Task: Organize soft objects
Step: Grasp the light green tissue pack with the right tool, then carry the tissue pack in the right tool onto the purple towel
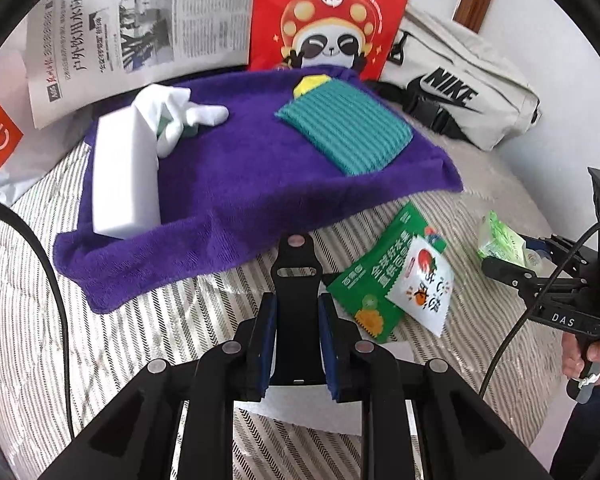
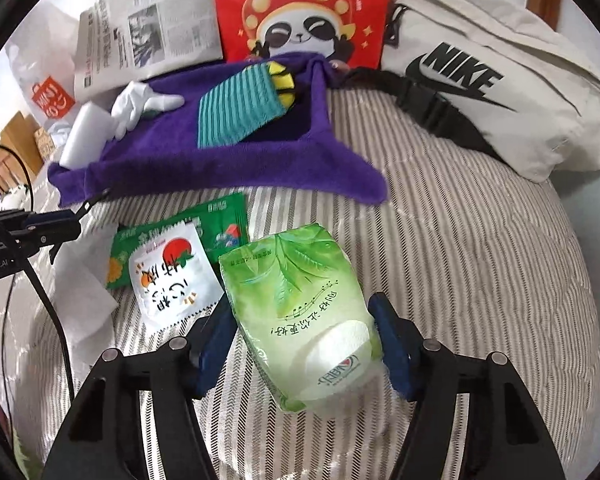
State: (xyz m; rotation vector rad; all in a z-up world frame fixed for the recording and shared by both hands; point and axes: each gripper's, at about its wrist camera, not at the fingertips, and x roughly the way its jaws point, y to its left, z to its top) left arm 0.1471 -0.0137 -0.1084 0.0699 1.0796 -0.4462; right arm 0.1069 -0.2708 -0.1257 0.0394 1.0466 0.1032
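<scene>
1. Writing first, left wrist view: "NIKE" in black on the beige waist bag [image 1: 456,100] at the bed's far right edge; a red panda-print bag [image 1: 332,12] and a newspaper [image 1: 140,20] stand behind the purple towel [image 1: 228,184].
2. On that towel lie a white foam block [image 1: 126,176], a white glove [image 1: 172,114] and a teal ribbed sponge [image 1: 346,130].
3. The left gripper [image 1: 296,348] has its pads closed on a black strap [image 1: 296,276].
4. Right wrist view: the right gripper [image 2: 304,344] clamps a green tissue pack [image 2: 300,312], its sides pressed by both pads, above the striped bedcover [image 2: 460,260].
5. Two snack sachets [image 2: 172,268] lie just left of the pack.
</scene>
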